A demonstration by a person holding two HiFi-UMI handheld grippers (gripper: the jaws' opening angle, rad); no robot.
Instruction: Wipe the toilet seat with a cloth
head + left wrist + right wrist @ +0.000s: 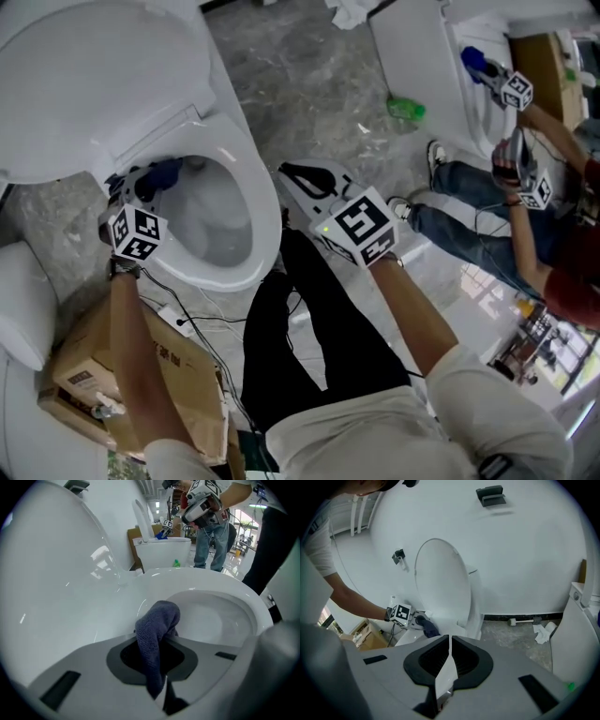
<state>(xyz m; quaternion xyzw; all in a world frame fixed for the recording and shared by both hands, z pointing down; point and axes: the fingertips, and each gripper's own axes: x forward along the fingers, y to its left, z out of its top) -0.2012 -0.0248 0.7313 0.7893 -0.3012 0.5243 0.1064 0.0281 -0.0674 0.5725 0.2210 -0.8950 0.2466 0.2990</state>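
Note:
The white toilet seat [261, 208] lies down on the bowl at the upper left of the head view, with its lid [89, 70] raised behind it. My left gripper [142, 190] is at the seat's back left part, shut on a dark blue cloth [161, 172]. In the left gripper view the cloth [157, 630] hangs bunched between the jaws over the seat [206, 579]. My right gripper [292, 174] hovers beside the seat's right edge, shut and empty [450, 638]. The right gripper view shows the lid [443, 585], the left gripper [407, 616] and the cloth [430, 628].
A cardboard box [89, 361] with cables stands at the lower left, beside another white fixture [23, 305]. A second person [487, 202] works with grippers at another toilet [422, 56] on the right. A green bottle [405, 109] and white paper [352, 11] lie on the marble floor.

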